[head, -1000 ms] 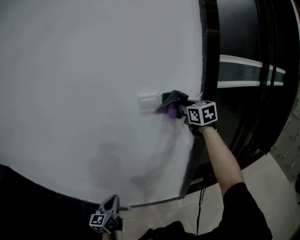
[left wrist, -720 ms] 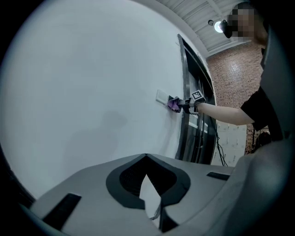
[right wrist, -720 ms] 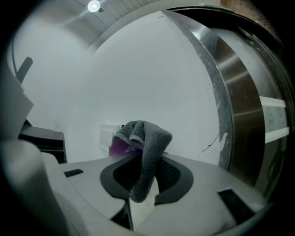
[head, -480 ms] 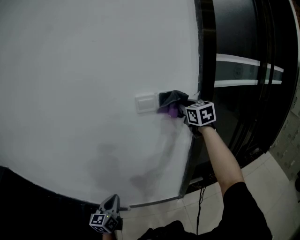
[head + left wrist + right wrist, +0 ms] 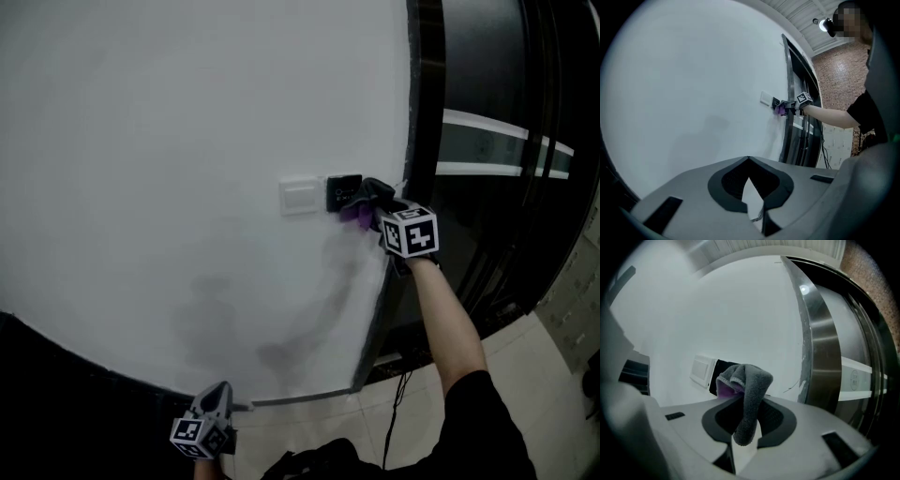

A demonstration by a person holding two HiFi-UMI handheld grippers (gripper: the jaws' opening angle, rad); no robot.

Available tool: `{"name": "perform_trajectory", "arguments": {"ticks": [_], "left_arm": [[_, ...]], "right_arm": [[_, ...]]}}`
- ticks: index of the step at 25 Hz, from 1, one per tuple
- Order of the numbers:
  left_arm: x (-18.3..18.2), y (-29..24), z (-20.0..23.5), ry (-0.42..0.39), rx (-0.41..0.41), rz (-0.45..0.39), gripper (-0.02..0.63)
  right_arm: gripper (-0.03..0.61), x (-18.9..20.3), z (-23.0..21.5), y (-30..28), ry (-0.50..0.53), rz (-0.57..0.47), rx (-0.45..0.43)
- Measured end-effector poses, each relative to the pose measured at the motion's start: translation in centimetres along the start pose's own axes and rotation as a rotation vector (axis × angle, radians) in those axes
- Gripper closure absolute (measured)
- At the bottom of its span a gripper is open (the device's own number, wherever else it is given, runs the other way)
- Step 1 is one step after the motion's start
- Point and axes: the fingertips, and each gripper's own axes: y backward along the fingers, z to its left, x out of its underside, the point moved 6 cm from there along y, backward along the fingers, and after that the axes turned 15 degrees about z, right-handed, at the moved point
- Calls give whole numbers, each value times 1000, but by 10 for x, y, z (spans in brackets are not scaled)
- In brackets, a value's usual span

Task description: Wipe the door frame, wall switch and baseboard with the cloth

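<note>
Right claw (image 5: 746, 434): jaws clamped on the cloth (image 5: 749, 394), one folded strip pinched between them. The cloth is dark grey terry with a stitched hem. A purple face shows on the underside at its left. The bunched end rises above the jaw tips and a tail hangs down into the gap.

Head view: cloth (image 5: 370, 195) held up at the white wall (image 5: 187, 141), between the black plate (image 5: 342, 192) and the dark door frame (image 5: 424, 141). It overlaps the plate's right edge; cannot tell whether it touches. The white wall switch (image 5: 300, 197) sits just left of the black plate, uncovered.

Left claw (image 5: 749, 161): jaws together at the tips, nothing between them. It is held low (image 5: 204, 427), well apart from the cloth and near the grey baseboard (image 5: 300, 400) at the foot of the wall.
</note>
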Motion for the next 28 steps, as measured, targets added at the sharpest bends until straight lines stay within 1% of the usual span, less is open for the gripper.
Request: {"name": "perform_trajectory", "arguments": {"ticks": [1,4,7,13,15,18,19,22,25,28], "left_arm": [[2,0,0,8,8,0,621],[4,0,0,49,51,-17,621],[1,1,2,59,62,-30,621],[3,4,10,67,50,-64,621],[5,6,13,78,41,-75,621],[10,14,21,102,9,-78,621],[11,18,23,109,-1,-80,621],[12,25,27,118,-20,-96,621],[14,29,31,126,-19,-98,621],[13,30,32,133,-14,-101,621]], "right_arm": [[503,2,-1,4,-8,-12,-12],[503,0,11,16,-12,-56,-85],[503,-12,36,22,31,-90,-139],[503,-39,90,13,121,-108,-235],[503,-48,112,7,147,-108,-289],[503,-59,150,-1,161,-102,-396],[503,-63,162,-4,165,-97,-415],[503,-70,181,-20,153,-73,-415],[503,-72,183,-34,85,-45,-405],[503,-72,184,-39,44,-54,-387]]}}
